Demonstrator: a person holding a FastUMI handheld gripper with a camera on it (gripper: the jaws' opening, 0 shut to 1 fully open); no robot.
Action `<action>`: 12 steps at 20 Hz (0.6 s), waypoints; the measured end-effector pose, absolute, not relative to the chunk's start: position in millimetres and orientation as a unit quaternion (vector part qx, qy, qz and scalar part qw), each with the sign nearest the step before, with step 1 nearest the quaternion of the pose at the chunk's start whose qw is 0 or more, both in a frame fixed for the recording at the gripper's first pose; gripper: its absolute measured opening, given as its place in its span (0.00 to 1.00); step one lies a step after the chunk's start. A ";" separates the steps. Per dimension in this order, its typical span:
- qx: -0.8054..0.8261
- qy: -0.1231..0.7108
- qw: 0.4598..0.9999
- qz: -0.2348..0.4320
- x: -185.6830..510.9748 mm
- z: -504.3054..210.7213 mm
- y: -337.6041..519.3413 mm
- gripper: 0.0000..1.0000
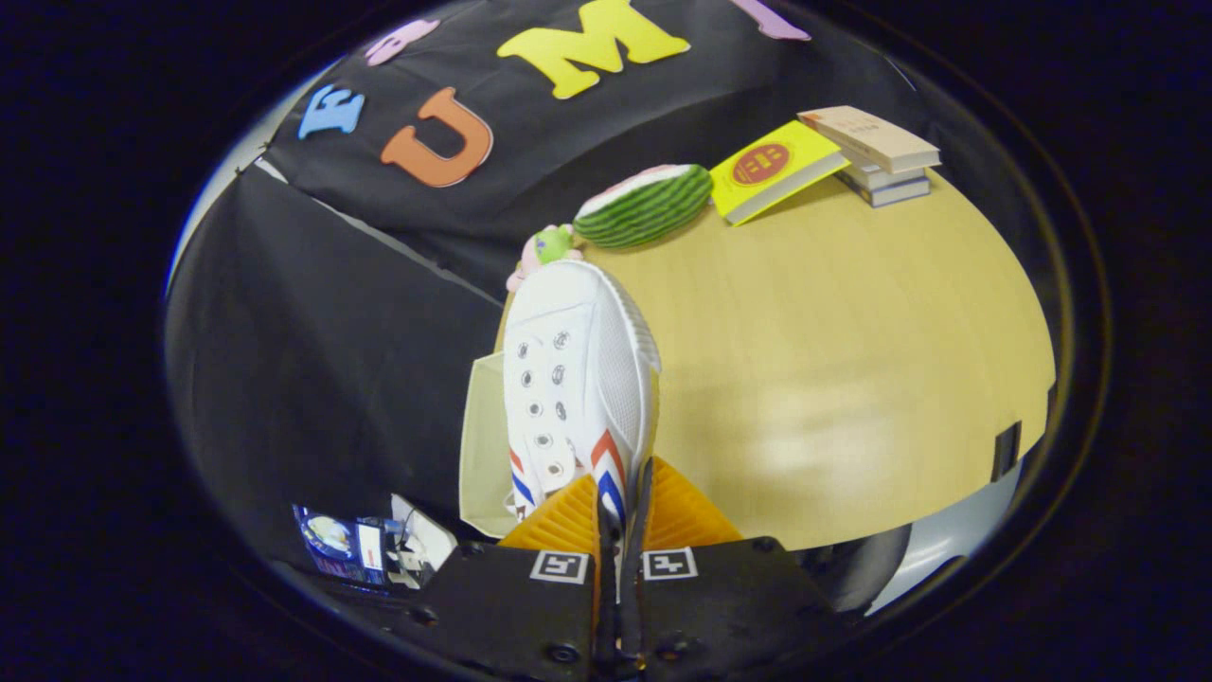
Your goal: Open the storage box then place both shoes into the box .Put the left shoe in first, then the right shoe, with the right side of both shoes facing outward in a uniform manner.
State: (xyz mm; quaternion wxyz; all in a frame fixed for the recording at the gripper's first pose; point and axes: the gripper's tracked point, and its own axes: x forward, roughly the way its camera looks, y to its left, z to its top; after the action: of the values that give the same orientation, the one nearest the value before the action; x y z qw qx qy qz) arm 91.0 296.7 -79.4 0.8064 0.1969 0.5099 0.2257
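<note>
Gripper view: hand-held gripper (pixel 620 516) clamps a white shoe (pixel 578 379) by its heel, fingers nearly closed, carried above the open box (pixel 483 445) at the worktop (pixel 833 360) edge. Placement remains; the second shoe's status cannot be told.

tool (pixel 621 507) | ribbed fingers | black body, two square markers | screws, perhaps

Table (pixel 852 379) open beyond shoe (pixel 578 379); books (pixel 881 152), melon (pixel 644 204) at far edge.
</note>
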 end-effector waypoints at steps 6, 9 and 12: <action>0.186 0.523 0.798 0.234 88.6 -87.7 387.4 0.07; 0.190 0.536 0.790 0.228 95.5 -104.8 415.7 0.07; 0.196 0.551 0.781 0.218 100.1 -124.1 429.7 0.08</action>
State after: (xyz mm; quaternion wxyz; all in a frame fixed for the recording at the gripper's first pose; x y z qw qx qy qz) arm 100.1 429.7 -124.1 0.7810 0.1955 0.5515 0.2185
